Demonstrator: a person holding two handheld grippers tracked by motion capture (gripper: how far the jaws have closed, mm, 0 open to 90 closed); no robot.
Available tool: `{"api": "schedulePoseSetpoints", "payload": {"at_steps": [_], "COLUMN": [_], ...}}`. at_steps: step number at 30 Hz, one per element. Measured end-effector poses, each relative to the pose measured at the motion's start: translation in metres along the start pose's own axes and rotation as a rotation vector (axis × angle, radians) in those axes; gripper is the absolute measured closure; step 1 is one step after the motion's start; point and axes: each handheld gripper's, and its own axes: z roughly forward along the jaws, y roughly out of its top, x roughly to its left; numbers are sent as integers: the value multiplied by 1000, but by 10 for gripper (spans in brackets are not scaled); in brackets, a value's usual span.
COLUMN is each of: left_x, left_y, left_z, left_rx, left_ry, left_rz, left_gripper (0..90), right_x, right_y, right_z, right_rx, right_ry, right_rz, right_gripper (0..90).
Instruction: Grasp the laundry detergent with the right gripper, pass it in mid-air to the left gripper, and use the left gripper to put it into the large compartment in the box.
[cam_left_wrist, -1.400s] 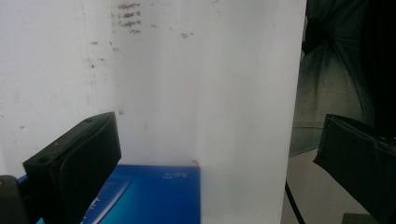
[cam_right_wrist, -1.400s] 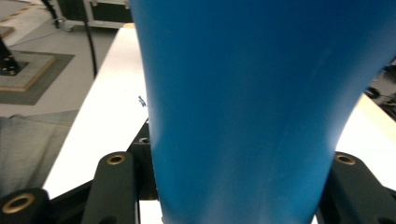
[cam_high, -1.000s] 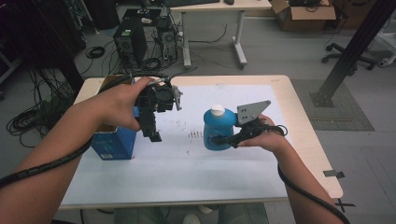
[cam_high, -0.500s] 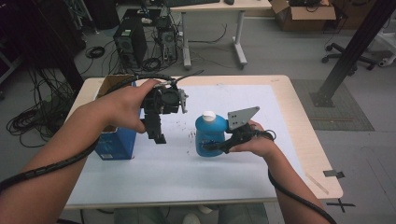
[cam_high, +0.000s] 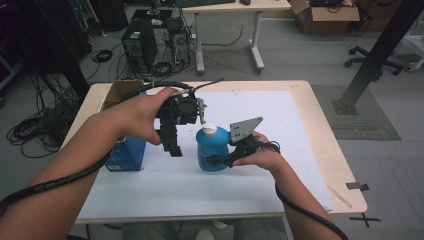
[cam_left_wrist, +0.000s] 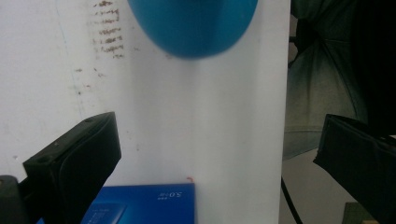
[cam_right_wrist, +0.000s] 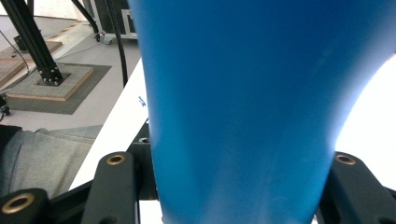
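Observation:
A blue plastic bottle (cam_high: 212, 149) with a white cap (cam_high: 209, 129) stands upright on the white sheet, with my right gripper (cam_high: 214, 161) shut on its lower body from the right. In the right gripper view the bottle (cam_right_wrist: 243, 102) sits between the two black jaws of the right gripper (cam_right_wrist: 233, 186). My left gripper (cam_high: 175, 149) hangs above the sheet just left of the bottle, pointing down, open with nothing between its jaws. The left gripper view looks down past the wide-open left gripper (cam_left_wrist: 217, 168) at the bottle (cam_left_wrist: 191, 23) and the sheet.
A blue box (cam_high: 125, 152) (cam_left_wrist: 140, 205) stands at the sheet's left edge, with an open cardboard box (cam_high: 120, 92) behind it. The white sheet (cam_high: 260, 185) covers most of the wooden table (cam_high: 320, 115) and carries brown marks (cam_left_wrist: 109, 32). Desks, computers and cables lie beyond.
My right gripper has carried the bottle leftward and slightly nearer, closer to the left gripper. The left gripper has drifted a little to the right and stayed open.

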Motion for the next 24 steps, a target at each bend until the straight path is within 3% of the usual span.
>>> {"api": "schedulePoseSetpoints", "payload": {"at_steps": [24], "left_x": [1], "left_y": [13], "left_z": [8], "left_rx": [13], "left_ry": [-1], "left_rz": [18], "left_gripper": [2], "right_x": [-1], "right_y": [9], "right_z": [34], "right_rx": [-21], "right_ry": [34], "right_rz": [-7], "right_gripper": [450]}}
